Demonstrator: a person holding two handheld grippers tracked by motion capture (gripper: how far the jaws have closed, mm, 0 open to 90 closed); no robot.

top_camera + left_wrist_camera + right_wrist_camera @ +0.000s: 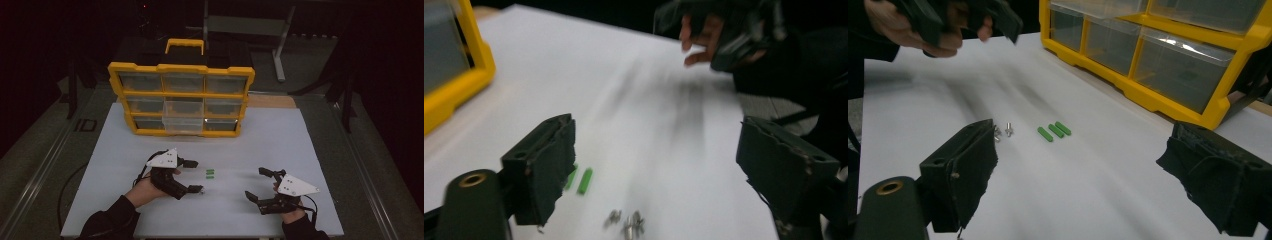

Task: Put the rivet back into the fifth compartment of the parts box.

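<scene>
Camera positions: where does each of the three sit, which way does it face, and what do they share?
High view: above the table's near edge, looking forward and down; both forearms, left gripper, right gripper.
Left gripper view: looks along its own open jaws at the green pegs.
Right gripper view: looks along its own open jaws toward the yellow organizer.
Shared: pegs, screws.

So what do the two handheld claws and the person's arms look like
Both the left claw and the right claw are black with two blocky, rough-edged jaws. Each carries a grey three-cornered plate on top and trails a dark cable. The person wears black long sleeves.
</scene>
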